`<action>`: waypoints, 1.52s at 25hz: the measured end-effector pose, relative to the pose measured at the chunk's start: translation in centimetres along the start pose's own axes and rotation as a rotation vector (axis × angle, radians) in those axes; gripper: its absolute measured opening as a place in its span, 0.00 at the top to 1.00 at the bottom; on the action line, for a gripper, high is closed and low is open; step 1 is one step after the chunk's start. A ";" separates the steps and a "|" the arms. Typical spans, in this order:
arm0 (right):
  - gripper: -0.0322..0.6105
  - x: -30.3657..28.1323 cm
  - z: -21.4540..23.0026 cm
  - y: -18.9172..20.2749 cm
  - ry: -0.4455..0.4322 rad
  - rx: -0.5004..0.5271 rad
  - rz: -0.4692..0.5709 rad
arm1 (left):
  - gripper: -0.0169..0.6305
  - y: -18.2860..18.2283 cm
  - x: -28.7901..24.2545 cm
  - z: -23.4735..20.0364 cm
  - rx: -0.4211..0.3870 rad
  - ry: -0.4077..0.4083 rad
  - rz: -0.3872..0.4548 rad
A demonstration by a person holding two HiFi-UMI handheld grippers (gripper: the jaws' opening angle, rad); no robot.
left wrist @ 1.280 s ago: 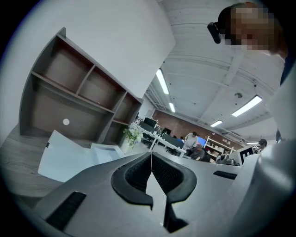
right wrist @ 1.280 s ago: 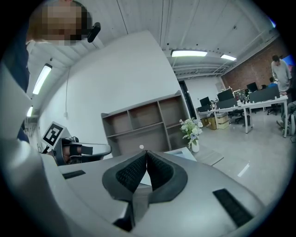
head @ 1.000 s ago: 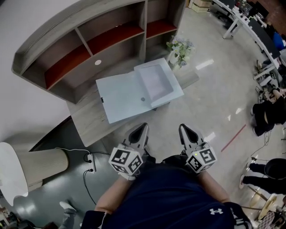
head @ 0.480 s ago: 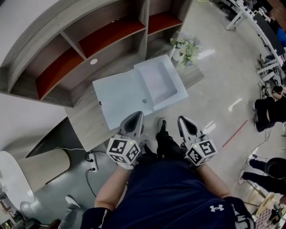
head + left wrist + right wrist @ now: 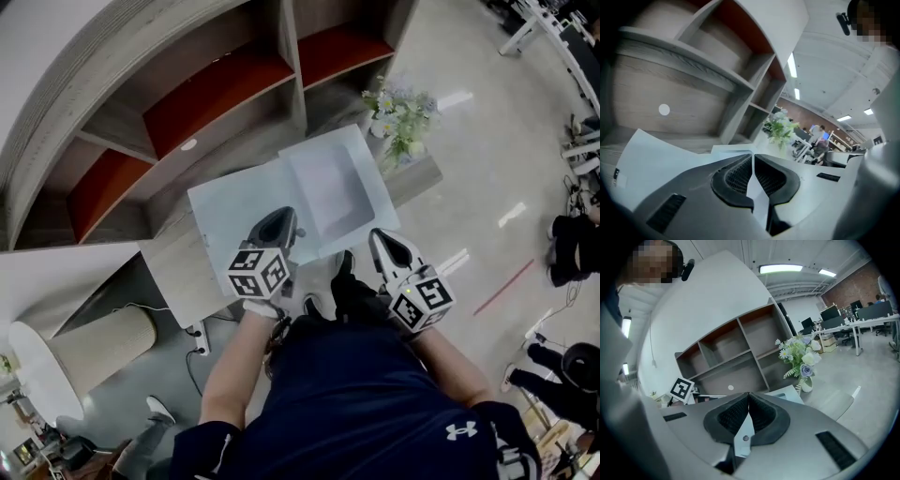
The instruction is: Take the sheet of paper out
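A white folder [image 5: 230, 202] lies open on the wooden table [image 5: 178, 267]. Its right half [image 5: 328, 183] holds a pale sheet, faintly seen. My left gripper [image 5: 278, 217] is shut and empty, with its tips over the folder's middle near the front edge. In the left gripper view the shut left gripper [image 5: 752, 157] points across the white folder [image 5: 651, 154]. My right gripper [image 5: 382, 238] is shut with nothing in it, just off the folder's front right corner. The right gripper view has the right gripper [image 5: 748, 397] closed tip to tip, with a folder corner [image 5: 788, 392] beyond.
A curved wooden shelf unit [image 5: 206, 94] with red-backed compartments stands behind the table. A vase of flowers [image 5: 401, 120] sits at the table's right end, also in the flowers [image 5: 802, 357] of the right gripper view. A round pale stool [image 5: 94, 347] stands at the lower left.
Both grippers moved forward toward the table. The left one now hangs over the white folder; the right has come up to its front right corner. Both stay shut.
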State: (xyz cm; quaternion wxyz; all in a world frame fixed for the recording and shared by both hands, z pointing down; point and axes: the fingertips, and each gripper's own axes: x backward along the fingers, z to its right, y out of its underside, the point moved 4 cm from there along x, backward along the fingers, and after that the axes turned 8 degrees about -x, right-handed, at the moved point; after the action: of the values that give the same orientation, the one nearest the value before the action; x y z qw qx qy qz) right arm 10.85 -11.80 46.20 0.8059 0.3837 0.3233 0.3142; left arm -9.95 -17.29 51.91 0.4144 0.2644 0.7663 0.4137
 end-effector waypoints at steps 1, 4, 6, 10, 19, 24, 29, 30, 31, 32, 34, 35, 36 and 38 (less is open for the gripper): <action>0.93 -0.5 0.9 -0.2 0.002 -0.006 -0.009 | 0.95 0.3 -1.4 -1.0 0.014 -0.021 -0.023; 0.93 -1.7 3.4 -0.6 0.009 -0.021 -0.033 | 0.95 1.8 -5.4 -3.5 0.092 -0.040 -0.082; 0.93 -2.3 4.7 -0.8 0.009 -0.026 -0.044 | 0.93 2.9 -7.8 -4.7 0.151 -0.032 -0.112; 0.93 -3.6 6.6 -0.9 0.000 -0.040 -0.072 | 0.73 5.0 -11.7 -7.0 0.233 -0.045 -0.189; 0.93 -4.9 8.3 -0.2 -0.022 -0.068 -0.123 | 0.55 5.9 -17.6 -10.5 0.173 -0.121 -0.310; 0.93 -5.0 8.5 0.7 -0.031 -0.093 -0.149 | 0.54 6.6 -19.8 -10.1 0.104 -0.129 -0.365; 0.93 -4.5 8.5 1.9 -0.037 -0.141 -0.164 | 0.54 7.3 -20.5 -9.1 0.112 -0.122 -0.385; 0.93 -4.5 8.5 2.1 -0.038 -0.147 -0.167 | 0.54 7.3 -20.6 -8.9 0.119 -0.109 -0.385; 0.93 -4.4 8.5 2.2 -0.039 -0.152 -0.172 | 0.55 7.3 -20.6 -8.5 0.135 -0.085 -0.382; 0.93 -4.3 8.5 2.3 -0.040 -0.156 -0.178 | 0.56 7.3 -20.7 -7.9 0.159 -0.046 -0.377; 0.93 -4.3 8.6 2.5 -0.041 -0.169 -0.190 | 0.62 7.3 -20.8 -6.5 0.214 0.068 -0.369; 0.93 -4.3 8.6 2.6 -0.042 -0.180 -0.196 | 0.64 7.5 -20.8 -5.8 0.233 0.124 -0.377; 0.93 -4.3 8.7 2.7 -0.041 -0.194 -0.200 | 0.65 7.9 -20.8 -5.4 0.244 0.158 -0.393; 0.93 -4.4 8.9 2.8 -0.038 -0.211 -0.202 | 0.67 8.9 -20.4 -5.4 0.268 0.167 -0.432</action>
State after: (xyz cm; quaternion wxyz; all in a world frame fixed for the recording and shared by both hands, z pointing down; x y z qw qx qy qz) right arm 14.31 -17.40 54.17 0.8752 0.2684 0.3103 0.2564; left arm -3.44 -30.19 69.66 0.3896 0.1121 0.8845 0.2308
